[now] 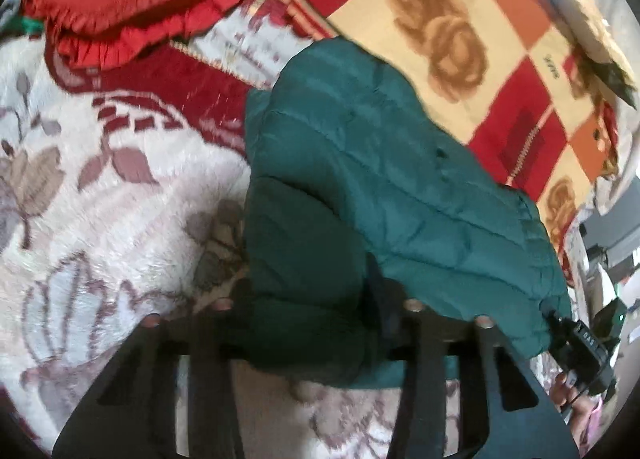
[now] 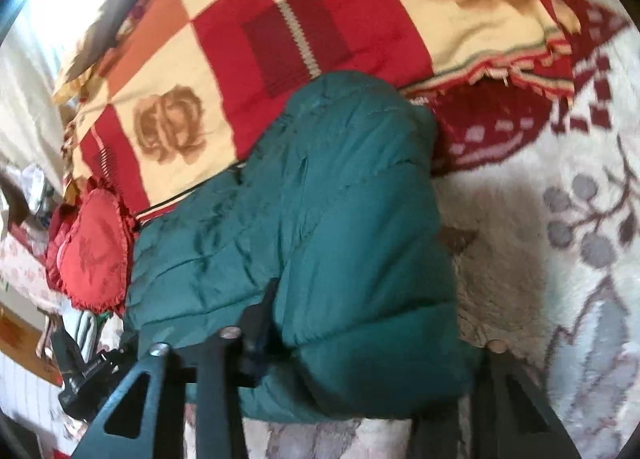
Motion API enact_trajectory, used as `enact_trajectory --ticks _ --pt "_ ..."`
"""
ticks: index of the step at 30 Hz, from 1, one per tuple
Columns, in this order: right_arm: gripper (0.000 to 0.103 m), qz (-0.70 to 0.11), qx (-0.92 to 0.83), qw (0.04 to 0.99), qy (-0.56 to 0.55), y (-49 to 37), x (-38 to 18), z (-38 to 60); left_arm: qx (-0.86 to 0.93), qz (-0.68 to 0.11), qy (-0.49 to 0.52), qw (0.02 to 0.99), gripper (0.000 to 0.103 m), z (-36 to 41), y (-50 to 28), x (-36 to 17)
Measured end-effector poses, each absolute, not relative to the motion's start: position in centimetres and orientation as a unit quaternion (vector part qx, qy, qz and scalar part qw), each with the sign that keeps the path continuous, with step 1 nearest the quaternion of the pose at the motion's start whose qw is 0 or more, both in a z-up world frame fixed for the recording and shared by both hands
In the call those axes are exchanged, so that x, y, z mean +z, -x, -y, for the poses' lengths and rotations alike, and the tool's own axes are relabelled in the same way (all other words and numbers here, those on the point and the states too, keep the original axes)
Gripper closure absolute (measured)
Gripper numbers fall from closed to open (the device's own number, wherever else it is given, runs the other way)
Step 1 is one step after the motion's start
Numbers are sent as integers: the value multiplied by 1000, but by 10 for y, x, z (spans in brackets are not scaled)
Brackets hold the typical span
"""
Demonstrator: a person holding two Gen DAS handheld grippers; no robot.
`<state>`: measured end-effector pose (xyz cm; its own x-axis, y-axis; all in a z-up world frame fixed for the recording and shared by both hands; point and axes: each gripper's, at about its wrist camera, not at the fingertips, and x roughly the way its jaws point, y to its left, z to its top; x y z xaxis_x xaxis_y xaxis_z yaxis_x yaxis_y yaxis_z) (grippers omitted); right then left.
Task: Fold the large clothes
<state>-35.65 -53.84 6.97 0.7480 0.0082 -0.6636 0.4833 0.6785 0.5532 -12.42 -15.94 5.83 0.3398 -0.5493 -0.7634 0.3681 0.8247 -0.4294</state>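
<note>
A floral blanket (image 1: 100, 187) is lying under one green puffer jacket (image 1: 360, 163).
Left gripper (image 1: 312, 311) and right gripper (image 2: 360, 339) are each pinching the jacket's near edge with narrowed fingers.

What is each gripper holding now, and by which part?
The left gripper and the right gripper are each shut on the near edge of the green puffer jacket, one at each end of that edge. Which part of the jacket this is cannot be told.
</note>
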Motion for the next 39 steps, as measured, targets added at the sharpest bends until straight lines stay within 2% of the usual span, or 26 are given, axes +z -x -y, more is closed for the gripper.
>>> enact_trajectory --ticks 9,15,16,17,19,20,22,26,30,39 --pt "70 -329 -94 867 -361 428 115 492 -343 -495 74 795 68 104 176 103" --pt "68 -359 -103 847 -377 476 101 458 -342 -520 49 781 68 71 215 91" --pt "65 -370 -113 842 -375 479 94 456 -340 -521 45 781 66 71 217 87" --pt "51 -380 -124 837 -373 479 87 456 -335 -523 41 783 65 71 218 81" --pt "34 -405 -160 828 -353 478 75 459 -317 -522 24 791 51 75 218 74" --pt "29 -410 -176 825 -347 479 72 462 -312 -522 24 793 50 75 218 74" --pt "29 -414 -201 826 -325 485 79 466 -297 -515 15 804 41 74 219 80" --pt "27 -397 -259 844 -251 502 117 465 -269 -451 -34 850 40 72 234 112" --pt "27 -379 -239 861 -241 501 138 456 -274 -422 -44 863 39 83 242 130" --pt "27 -384 -198 885 -176 458 134 387 -273 -395 -92 872 39 124 272 139"
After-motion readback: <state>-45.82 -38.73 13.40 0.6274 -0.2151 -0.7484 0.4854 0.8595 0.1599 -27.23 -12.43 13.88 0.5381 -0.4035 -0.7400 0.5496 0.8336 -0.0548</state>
